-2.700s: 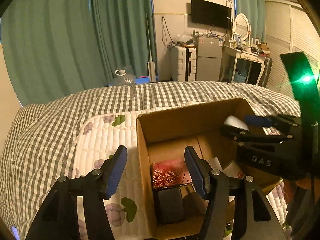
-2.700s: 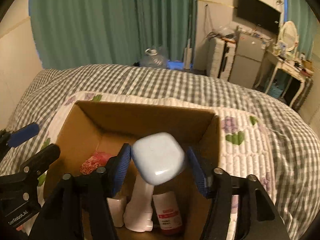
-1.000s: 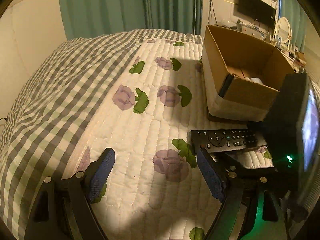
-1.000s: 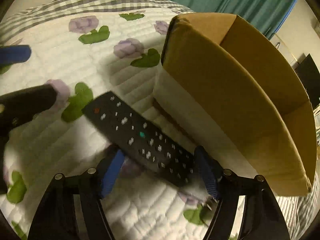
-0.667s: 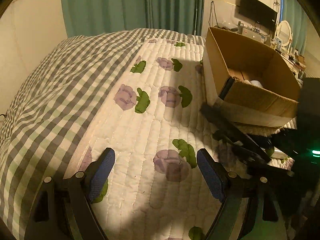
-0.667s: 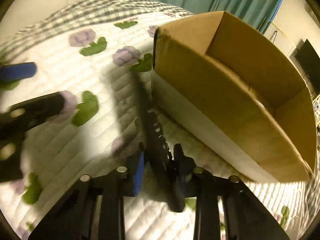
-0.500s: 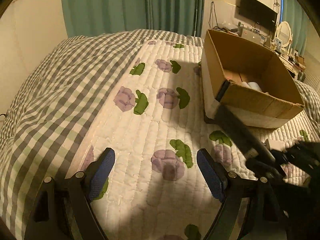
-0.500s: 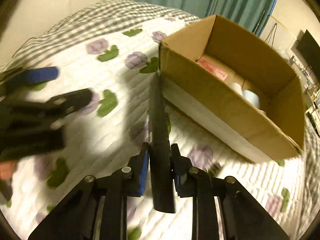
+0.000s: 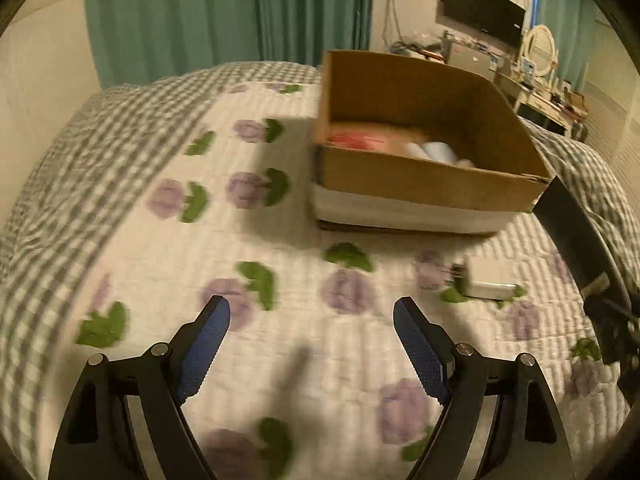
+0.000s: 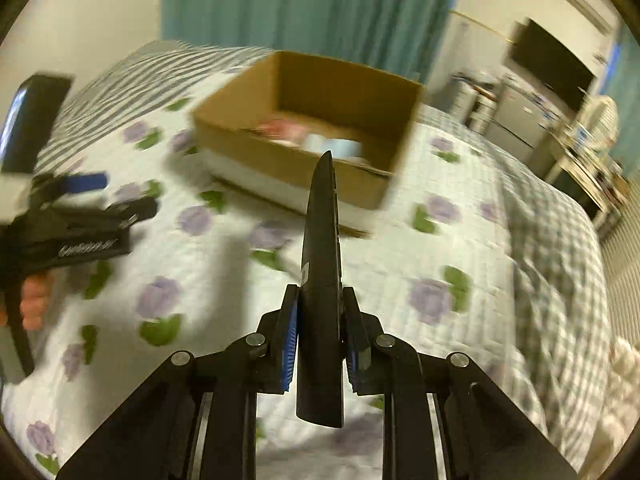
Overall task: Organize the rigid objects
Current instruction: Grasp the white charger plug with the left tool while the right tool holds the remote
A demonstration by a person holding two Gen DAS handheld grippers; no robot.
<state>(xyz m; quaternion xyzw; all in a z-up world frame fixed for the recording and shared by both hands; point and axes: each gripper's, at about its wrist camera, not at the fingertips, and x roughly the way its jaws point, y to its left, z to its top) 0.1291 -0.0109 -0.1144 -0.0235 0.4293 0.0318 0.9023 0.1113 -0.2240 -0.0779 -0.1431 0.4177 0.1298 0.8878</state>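
Fingers (image 10: 289,332) of our right gripper (image 10: 320,334) are clamping a black remote control (image 10: 322,280) edge-on between the blue pads; we are holding it in the air above the bed, its far tip pointing toward the cardboard box (image 10: 360,92). In the left wrist view, the same remote control (image 9: 572,236) is showing at the right edge as a tilted black bar, with our right gripper (image 9: 610,320) below it.

Our left gripper (image 9: 311,344) is hovering above the quilt with its fingers (image 9: 204,344) spread wide and nothing between them. In the right wrist view, it (image 10: 96,196) is appearing at the left, apart from the remote control.

We are seeing a floral quilt (image 9: 280,240) covering the bed, over a grey checked blanket (image 9: 100,128). On the quilt, the cardboard box (image 9: 420,184) is sitting open at the top, and it is holding several items: a red one (image 9: 352,138) at the left and pale ones (image 9: 436,150) toward the right, all blurred. A small white object (image 9: 486,278) is lying on the quilt just in front of the box, near its right corner; we cannot tell what it is.

Green curtains (image 9: 224,16) are hanging behind the bed, and a dark television (image 9: 484,20) is mounted on the far wall.
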